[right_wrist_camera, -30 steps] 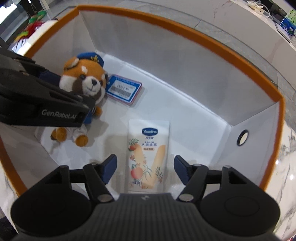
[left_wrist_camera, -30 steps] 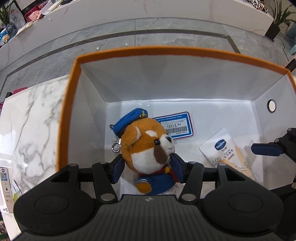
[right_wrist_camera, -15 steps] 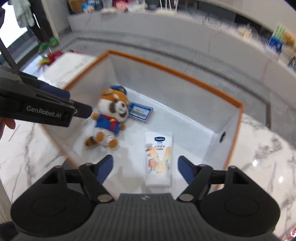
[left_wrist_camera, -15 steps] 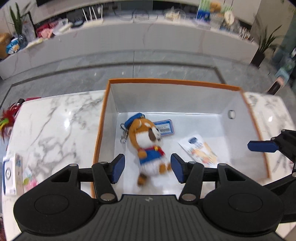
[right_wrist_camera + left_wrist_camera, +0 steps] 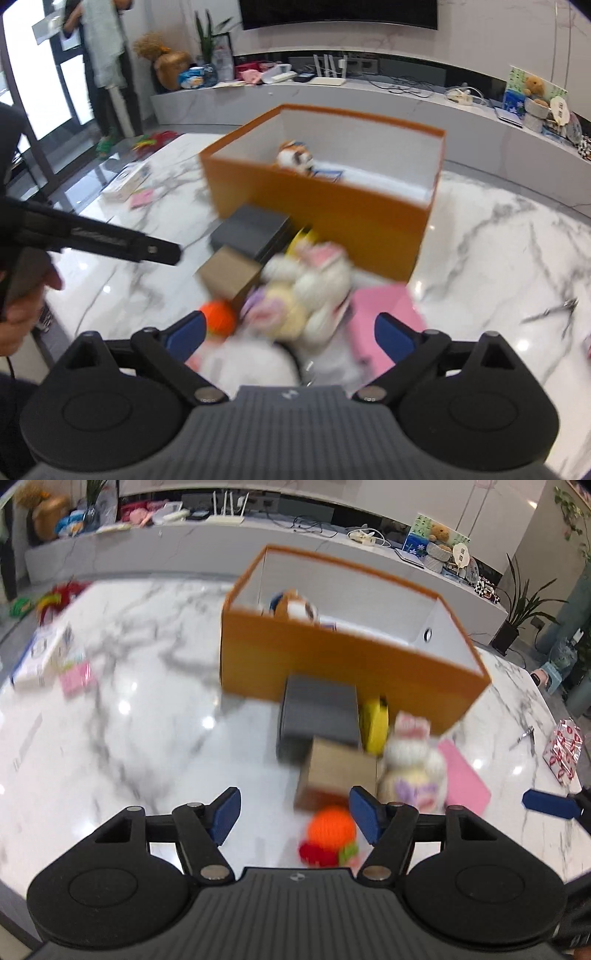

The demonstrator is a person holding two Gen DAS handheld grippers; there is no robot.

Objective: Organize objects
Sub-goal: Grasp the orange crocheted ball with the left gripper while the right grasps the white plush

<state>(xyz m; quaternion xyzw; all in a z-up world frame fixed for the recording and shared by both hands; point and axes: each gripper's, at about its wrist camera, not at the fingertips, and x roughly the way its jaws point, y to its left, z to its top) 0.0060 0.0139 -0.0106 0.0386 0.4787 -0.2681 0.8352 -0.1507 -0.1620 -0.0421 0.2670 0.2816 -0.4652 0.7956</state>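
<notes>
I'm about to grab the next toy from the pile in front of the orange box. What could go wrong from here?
Both views are motion-blurred, so aim may be off.

The white and pastel plush toy sits tight against the brown cardboard box and orange knitted ball; the open right gripper could knock either one.

The left gripper hovers nearby and might collide.

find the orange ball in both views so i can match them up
Left wrist: orange ball sits low, right of centre, just inside the right pad of the open left claw.
Right wrist: ball sits lower left of centre, by the left pad of the open right claw.
Shared landmark: brown box just behind it.
</notes>
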